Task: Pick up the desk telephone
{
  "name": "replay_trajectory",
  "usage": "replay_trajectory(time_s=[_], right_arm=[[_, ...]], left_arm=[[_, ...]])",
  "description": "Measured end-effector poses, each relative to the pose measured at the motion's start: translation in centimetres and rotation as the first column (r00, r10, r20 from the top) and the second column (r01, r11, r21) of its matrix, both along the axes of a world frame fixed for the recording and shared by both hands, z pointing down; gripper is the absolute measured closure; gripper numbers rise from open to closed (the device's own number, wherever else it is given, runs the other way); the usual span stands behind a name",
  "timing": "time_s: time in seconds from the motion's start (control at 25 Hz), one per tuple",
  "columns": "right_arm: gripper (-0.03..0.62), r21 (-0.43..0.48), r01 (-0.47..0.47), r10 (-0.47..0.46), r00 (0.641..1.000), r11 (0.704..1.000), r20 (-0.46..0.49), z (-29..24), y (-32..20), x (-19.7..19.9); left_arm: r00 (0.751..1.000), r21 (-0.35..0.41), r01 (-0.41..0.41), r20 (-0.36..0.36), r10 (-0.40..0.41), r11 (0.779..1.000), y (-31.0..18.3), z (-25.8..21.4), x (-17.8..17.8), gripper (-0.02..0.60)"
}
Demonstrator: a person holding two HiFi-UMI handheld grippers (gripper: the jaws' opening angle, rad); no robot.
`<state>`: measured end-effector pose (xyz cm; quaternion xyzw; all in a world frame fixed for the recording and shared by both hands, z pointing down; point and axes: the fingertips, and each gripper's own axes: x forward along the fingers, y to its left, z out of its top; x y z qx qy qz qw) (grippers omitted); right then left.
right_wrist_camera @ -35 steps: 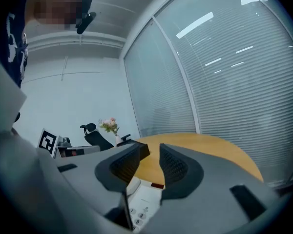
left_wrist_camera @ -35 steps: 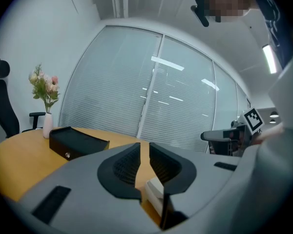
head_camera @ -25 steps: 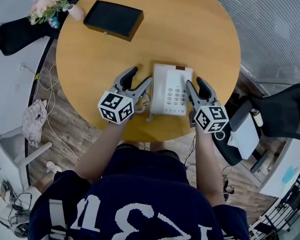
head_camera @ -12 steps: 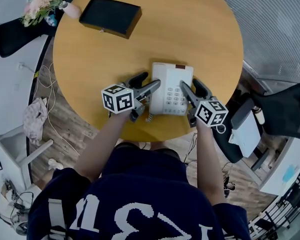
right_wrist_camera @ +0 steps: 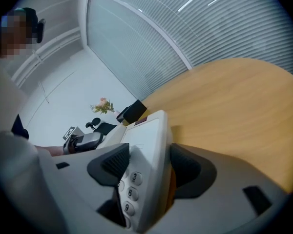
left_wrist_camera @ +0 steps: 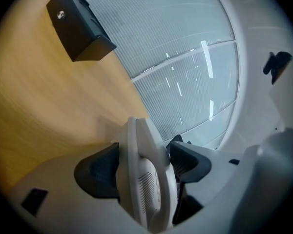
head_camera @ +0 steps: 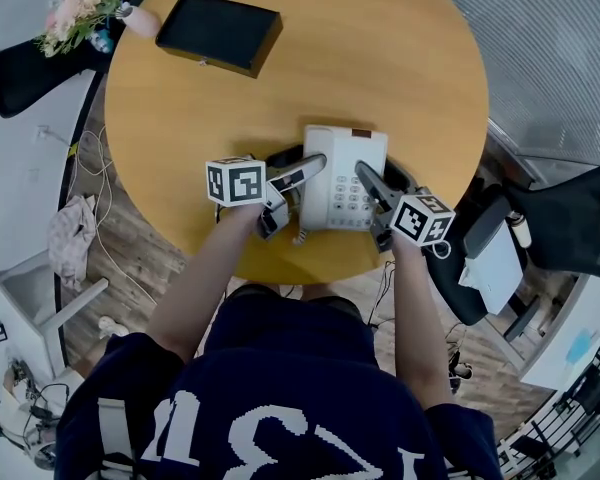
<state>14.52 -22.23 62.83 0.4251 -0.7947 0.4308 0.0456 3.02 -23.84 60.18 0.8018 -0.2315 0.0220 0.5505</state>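
Observation:
The white desk telephone lies near the front edge of the round wooden table. My left gripper straddles its left side, where the handset stands between the two pads. On the other side, my right gripper straddles the phone's right edge, one pad over the keypad and one under the rim. Both pairs of jaws have just been opening and stand wide, with the phone between them. I see no firm press of the pads on it. The phone rests on the table.
A black box sits at the table's far left, with a small bunch of flowers beyond it. The phone's coiled cord hangs over the front edge. A black office chair stands to the right.
Both grippers have dropped and rolled, closing in from beside the phone so that its two sides now sit between their jaws. The jaws are wider than before. The phone has not moved.

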Motion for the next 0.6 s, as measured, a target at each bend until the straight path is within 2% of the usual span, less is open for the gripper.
replay_trajectory(time_s=[0.16, 0.36, 0.4, 0.6], right_arm=[[0.345, 0.005, -0.055, 0.055, 0.997, 0.998, 0.055, -0.3, -0.5, 0.3], [0.351, -0.051, -0.104, 0.111, 0.981, 0.993, 0.157, -0.3, -0.9, 1.4], [0.381, -0.064, -0.105, 0.114, 0.98, 0.992, 0.162, -0.2, -0.9, 1.5], [0.388, -0.076, -0.107, 0.118, 0.982, 0.991, 0.145, -0.3, -0.7, 1.4]], left_arm=[[1.0, 0.016, -0.011, 0.014, 0.01, 1.0, -0.1, -0.1, 0.1, 0.267], [1.0, 0.025, -0.011, 0.017, 0.011, 1.0, -0.1, -0.1, 0.2, 0.267], [1.0, 0.028, -0.007, 0.02, 0.007, 1.0, -0.1, -0.2, 0.2, 0.267], [0.998, 0.054, 0.061, 0.03, -0.062, 0.997, -0.2, -0.5, 0.0, 0.268]])
